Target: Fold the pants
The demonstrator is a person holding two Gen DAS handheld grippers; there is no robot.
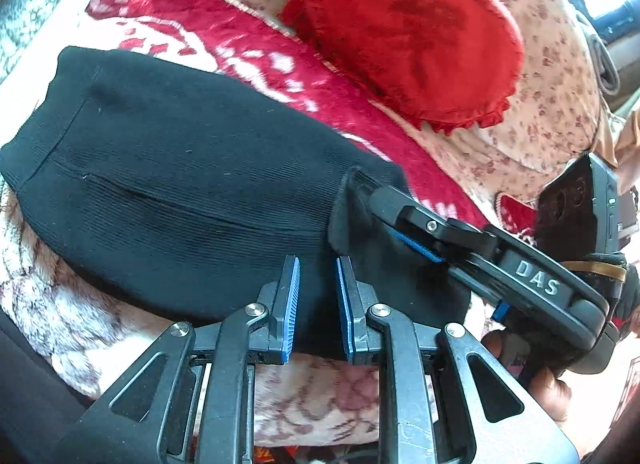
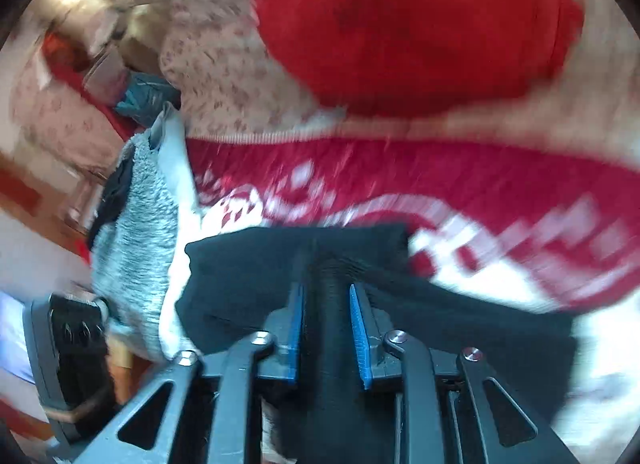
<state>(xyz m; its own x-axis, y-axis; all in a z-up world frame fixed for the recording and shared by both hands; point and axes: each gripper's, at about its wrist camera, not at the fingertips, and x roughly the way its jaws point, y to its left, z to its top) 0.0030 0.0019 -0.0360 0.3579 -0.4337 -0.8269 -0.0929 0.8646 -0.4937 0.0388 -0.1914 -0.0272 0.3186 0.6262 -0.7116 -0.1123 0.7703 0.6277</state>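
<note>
Open bedspread (image 1: pixel 256 60) runs clear beyond the black pants (image 1: pixel 180 184), room to pass there. The red cushion (image 1: pixel 404 32) blocks the far side, sitting well back. On the near right the right gripper (image 1: pixel 360 200) crowds the pants' edge just beside the left gripper (image 1: pixel 316 288).

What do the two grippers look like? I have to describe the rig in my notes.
Both grippers are black linkage frames with cut-out arms and silver pivot screws. The left gripper has two flat fingers faced with ribbed blue pads. The right gripper matches; seen from the left wrist, its body reads "DAS" in white, a yellow band wraps its rear, and a boxy black unit sits behind it.
</note>
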